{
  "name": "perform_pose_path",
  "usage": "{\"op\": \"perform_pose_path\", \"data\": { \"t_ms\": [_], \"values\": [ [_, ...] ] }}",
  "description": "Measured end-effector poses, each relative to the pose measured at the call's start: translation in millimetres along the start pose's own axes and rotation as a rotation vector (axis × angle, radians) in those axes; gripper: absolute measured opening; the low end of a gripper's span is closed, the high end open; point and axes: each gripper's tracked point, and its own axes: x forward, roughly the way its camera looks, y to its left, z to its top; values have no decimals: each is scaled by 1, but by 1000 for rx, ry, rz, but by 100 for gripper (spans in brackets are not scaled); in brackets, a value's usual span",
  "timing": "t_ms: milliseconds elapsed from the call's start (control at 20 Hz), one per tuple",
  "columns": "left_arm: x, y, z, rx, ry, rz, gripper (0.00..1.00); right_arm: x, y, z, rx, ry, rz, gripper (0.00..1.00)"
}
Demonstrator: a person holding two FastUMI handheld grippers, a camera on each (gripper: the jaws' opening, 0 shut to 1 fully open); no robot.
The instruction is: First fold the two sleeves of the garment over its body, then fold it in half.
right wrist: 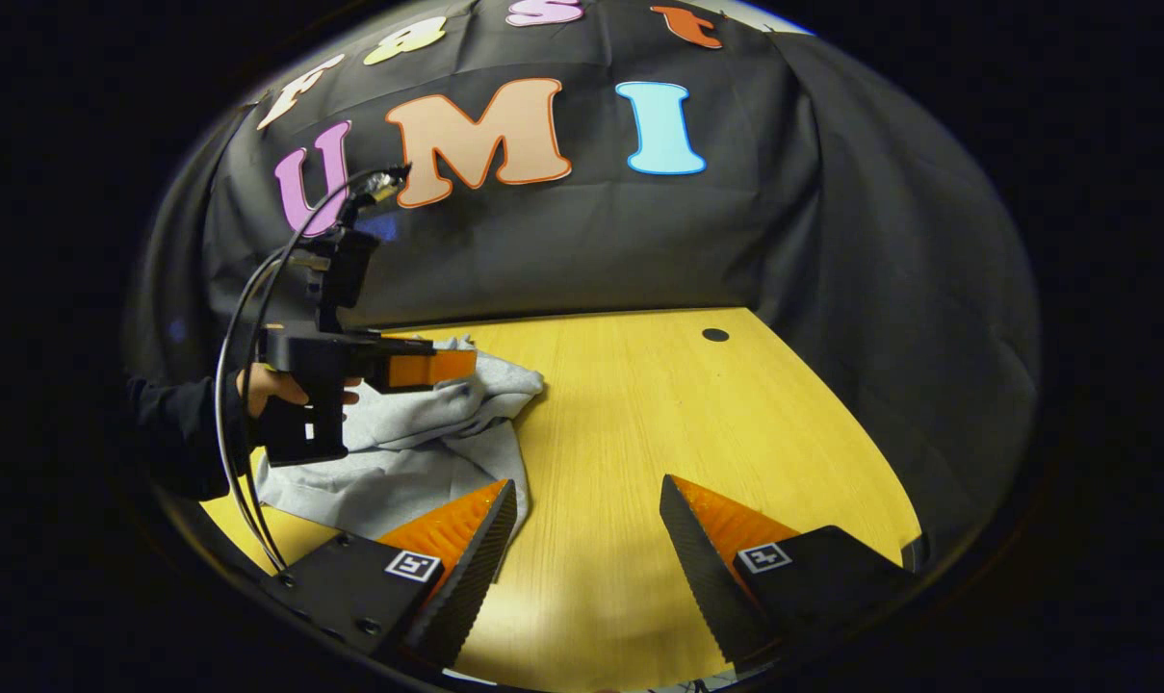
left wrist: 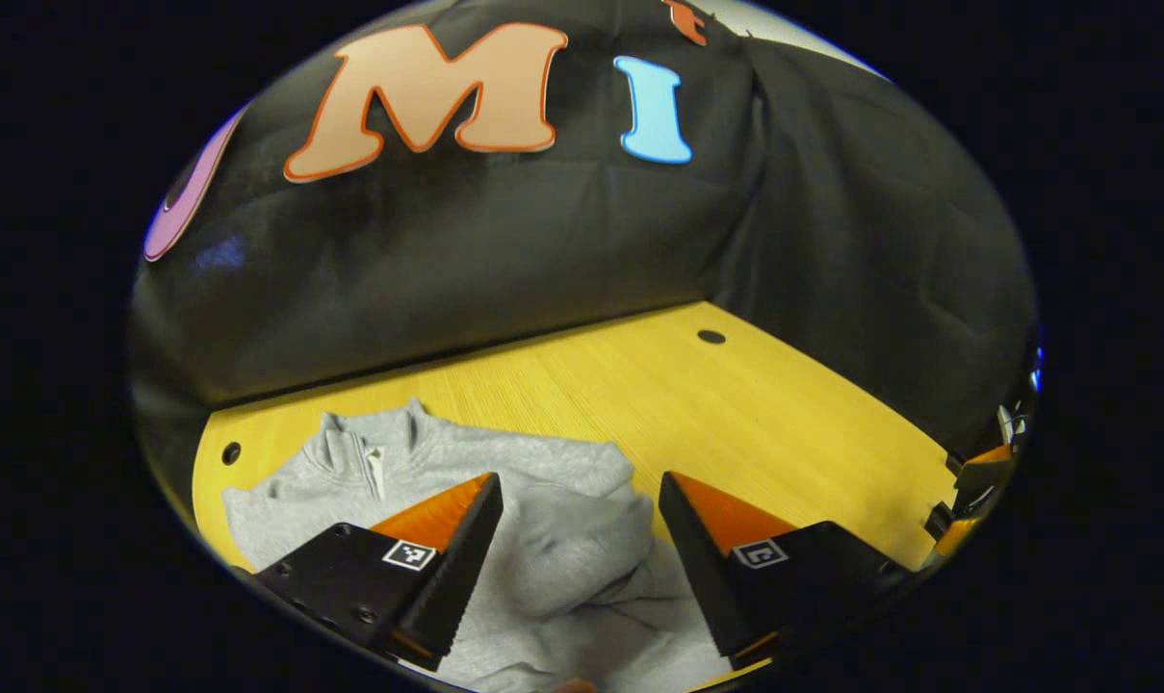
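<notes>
garment [left wrist: 543, 520] below left gripper [left wrist: 577, 539] fingers, spread wide, empty; right gripper [right wrist: 586, 544] likewise, beside it

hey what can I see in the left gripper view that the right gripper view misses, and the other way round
Left gripper view: the grey garment's collar and zip, a table hole near that collar, and the left tool open above the cloth.

Right gripper view: that left tool from the side, with the hand and dark sleeve holding it, and the right tool open over bare wood.

Both: the garment, the yellow table, its far hole and the black cloth wall.
</notes>
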Motion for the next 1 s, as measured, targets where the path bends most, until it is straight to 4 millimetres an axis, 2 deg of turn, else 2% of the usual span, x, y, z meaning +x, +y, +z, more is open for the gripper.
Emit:
{"op": "perform_pose_path", "data": {
  "t_ms": [100,150,250,300,350,400,550,600,800,900,1000],
  "values": [
    [-16,17,4,0,-31,41,95,10,16,2,-11,3,31,96],
    [-27,27,6,-8,-43,62,95,15,24,5,-17,1,49,91],
    [-49,48,7,-28,-64,99,96,25,43,12,-28,-6,83,91],
    [-61,61,4,-40,-68,122,96,30,54,15,-33,-8,102,91],
    [-74,74,1,-54,-74,151,96,34,64,19,-41,-10,120,96],
    [-85,90,-4,-69,-78,180,96,39,73,21,-51,-14,133,91],
    [-128,140,-20,-113,-99,312,96,51,94,26,-68,-17,160,91],
    [-143,154,-24,-125,-105,344,96,56,100,24,-71,-12,165,96],
    [-199,207,-60,-174,-98,484,96,66,114,9,-107,21,173,96],
    [-215,219,-88,-202,-50,516,95,68,117,-1,-124,43,172,96],
    [-230,223,-112,-224,-9,536,96,70,118,-11,-128,65,168,96]
  ]
}}
